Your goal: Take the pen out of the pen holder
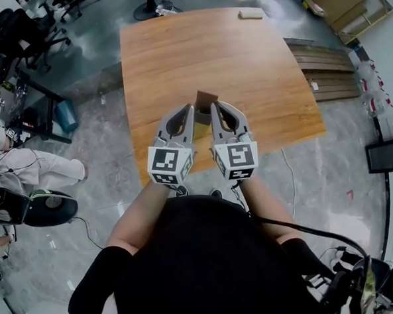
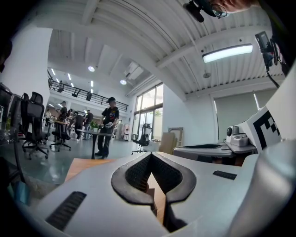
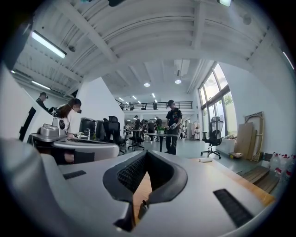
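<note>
Well, the big wooden desk [image 1: 244,64] lies under both tools. The left tool [image 1: 189,111] and the right tool [image 1: 215,108] sit side by side, each closed tight on nothing. The small brown pen holder [image 1: 205,98] stands on the desk between their tips.

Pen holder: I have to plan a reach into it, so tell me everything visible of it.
The pen holder is a small brown box, wood or card by its look, with straight edges. It stands on the wooden table, toward the near edge. Only its far part shows in the head view; the rest is hidden between the left tongs and the right tongs, both shut, which flank it. Whether they touch it, or whether a pen is inside, cannot be told.
</note>
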